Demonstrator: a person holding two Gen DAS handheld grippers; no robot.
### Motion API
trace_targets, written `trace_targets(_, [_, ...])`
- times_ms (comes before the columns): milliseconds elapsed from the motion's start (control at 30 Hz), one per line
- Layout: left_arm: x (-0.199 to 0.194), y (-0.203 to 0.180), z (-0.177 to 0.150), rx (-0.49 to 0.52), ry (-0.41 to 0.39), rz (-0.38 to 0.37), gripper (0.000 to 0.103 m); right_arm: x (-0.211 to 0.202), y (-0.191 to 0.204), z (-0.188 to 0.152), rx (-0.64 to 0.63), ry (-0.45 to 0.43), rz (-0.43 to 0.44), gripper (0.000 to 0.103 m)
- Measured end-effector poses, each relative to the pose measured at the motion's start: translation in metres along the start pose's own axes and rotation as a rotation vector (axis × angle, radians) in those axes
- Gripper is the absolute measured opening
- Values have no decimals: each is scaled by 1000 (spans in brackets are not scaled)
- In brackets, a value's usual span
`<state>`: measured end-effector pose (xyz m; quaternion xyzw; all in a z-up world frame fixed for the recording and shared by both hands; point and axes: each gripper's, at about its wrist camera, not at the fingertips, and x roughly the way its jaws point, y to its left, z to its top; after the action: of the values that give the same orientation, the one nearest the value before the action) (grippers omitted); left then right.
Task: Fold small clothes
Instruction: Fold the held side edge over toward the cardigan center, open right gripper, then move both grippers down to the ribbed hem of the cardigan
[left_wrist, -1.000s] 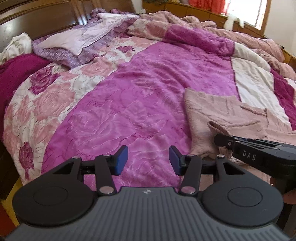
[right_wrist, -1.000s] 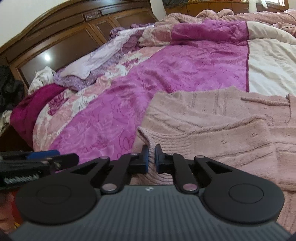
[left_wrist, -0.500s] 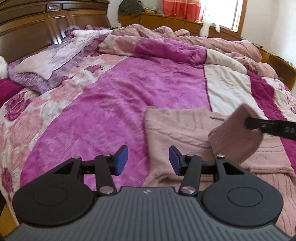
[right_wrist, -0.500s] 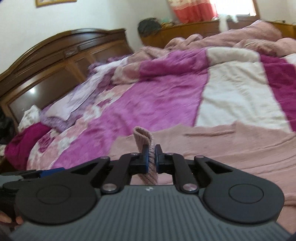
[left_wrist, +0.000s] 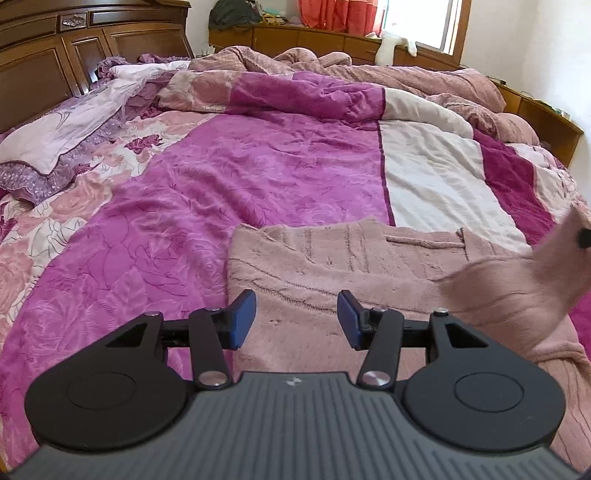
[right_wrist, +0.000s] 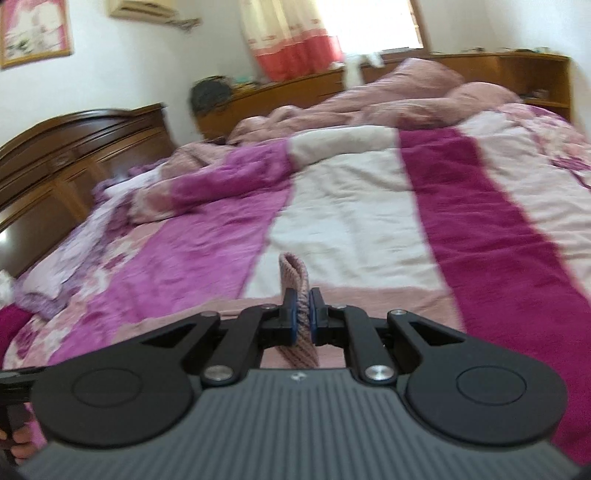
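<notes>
One pink knitted sweater (left_wrist: 332, 266) lies flat on the bed (left_wrist: 229, 177), near the bed's near edge, spread over the magenta part of the quilt (left_wrist: 436, 177) and reaching across toward the white stripe. Only one garment is in play here.

Two tools are in the pictures. The left tool (left_wrist: 297, 319) hangs over the sweater's near left part, its two blue pads standing apart with nothing between them; bare knit shows in the gap. The right tool (right_wrist: 301, 314) has its two pads pressed together on a ribbed edge of the sweater, and a narrow folded strip of knit (right_wrist: 293, 273) sticks up between and above them. In the left wrist view that same lifted part (left_wrist: 517, 280) shows as a blurred pink flap raised off the bed at the right edge of the picture, with a dark tip of the right tool just showing against it.

Toward the bed's far side sits one bunched pink duvet (left_wrist: 369, 70). At the head end, against one dark wooden headboard (left_wrist: 74, 55), lies one lilac pillow (left_wrist: 66, 129). One white soft toy (left_wrist: 391, 46) sits on the window ledge.
</notes>
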<state>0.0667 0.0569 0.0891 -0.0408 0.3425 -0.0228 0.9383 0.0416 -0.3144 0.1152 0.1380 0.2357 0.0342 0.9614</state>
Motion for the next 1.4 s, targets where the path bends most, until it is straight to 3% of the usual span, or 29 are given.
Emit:
trace_targets(300, [49, 2, -8, -25, 55, 73, 57, 25, -70, -33, 84, 101, -100, 8])
trace_targets(500, [69, -3, -19, 28, 79, 110, 57, 45, -86, -59, 113, 170, -143, 10])
trace_targets(700, [69, -1, -22, 30, 62, 99, 61, 42, -92, -59, 200, 161, -127, 12])
trace_targets(767, [65, 0, -21, 23, 61, 94, 61, 39, -90, -56, 213, 151, -125, 18])
trace_targets(833, [58, 0, -19, 24, 60, 95, 61, 31, -88, -53, 219, 122, -118, 55])
trace_targets(900, [49, 1, -17, 29, 47, 100, 61, 21, -84, -51, 217, 79, -98, 66])
trace_targets(1167, [-1, 2, -13, 57, 5, 102, 61, -11, -70, -39, 214, 39, -57, 66])
trace_targets(1400, [-38, -1, -21, 71, 13, 106, 61, -36, -52, -40, 167, 74, -20, 66])
